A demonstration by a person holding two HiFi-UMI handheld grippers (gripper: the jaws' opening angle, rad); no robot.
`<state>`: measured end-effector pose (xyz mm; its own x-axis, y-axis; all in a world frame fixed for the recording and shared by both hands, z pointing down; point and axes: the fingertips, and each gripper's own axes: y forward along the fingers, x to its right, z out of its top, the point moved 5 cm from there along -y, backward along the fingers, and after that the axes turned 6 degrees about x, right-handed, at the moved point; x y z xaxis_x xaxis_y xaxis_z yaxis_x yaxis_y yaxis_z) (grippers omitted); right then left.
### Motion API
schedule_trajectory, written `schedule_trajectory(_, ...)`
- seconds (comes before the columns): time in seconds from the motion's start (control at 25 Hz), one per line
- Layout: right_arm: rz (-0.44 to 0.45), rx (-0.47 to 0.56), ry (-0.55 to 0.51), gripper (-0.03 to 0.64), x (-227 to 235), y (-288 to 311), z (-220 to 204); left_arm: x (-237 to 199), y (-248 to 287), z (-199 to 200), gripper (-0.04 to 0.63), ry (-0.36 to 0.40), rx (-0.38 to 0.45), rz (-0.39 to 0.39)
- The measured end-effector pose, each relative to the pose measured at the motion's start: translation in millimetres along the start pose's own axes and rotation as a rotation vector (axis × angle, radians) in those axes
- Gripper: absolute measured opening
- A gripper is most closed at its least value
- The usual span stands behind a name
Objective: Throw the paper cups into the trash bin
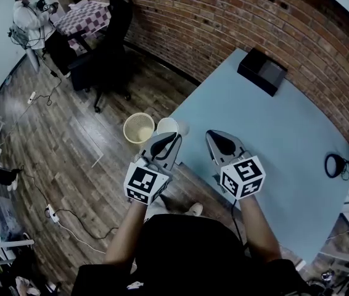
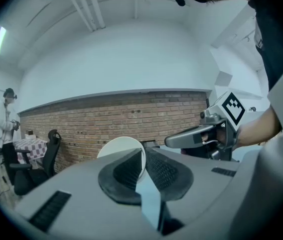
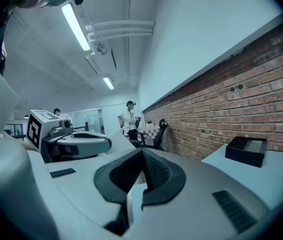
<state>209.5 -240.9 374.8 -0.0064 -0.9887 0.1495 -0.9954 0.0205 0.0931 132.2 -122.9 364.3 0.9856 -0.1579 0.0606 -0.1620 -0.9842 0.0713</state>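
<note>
Left claw [image 2: 144, 159] is narrowed onto a paper cup [image 2: 119, 146]. Its two dark pads pinch the cup's thin wall at the rim, and the white round of the cup sticks out to the left of the jaws. The right claw [image 3: 142, 156] is beside it with its jaws together at the tips and nothing between them.

From the head view, the left claw [image 1: 169, 137] holds the cup [image 1: 167, 126] out at its tip, off the near corner of the pale blue table [image 1: 273, 134]. The right claw [image 1: 214, 134] is over the table edge. The trash bin [image 1: 139, 128] stands on the wooden floor, its round mouth open upward, just beside the cup to the left in that view.

The step in hand looks like the carry to the bin. The cup is gripped and lifted, but it is not yet over the opening. The next move calls for a short shift left until the cup hangs squarely above the bin's mouth, and then parting the jaws so it drops inside. Farther off, a black box [image 1: 261, 71] sits on the table near the brick wall [image 1: 224, 17].
</note>
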Motion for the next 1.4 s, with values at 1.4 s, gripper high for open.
schedule_trajectory(1.4, 0.04, 0.002, -0.037, 0.005, -164, 203, 13, -227, -143, -3, 0.031, -0.019, 0.063, 0.075)
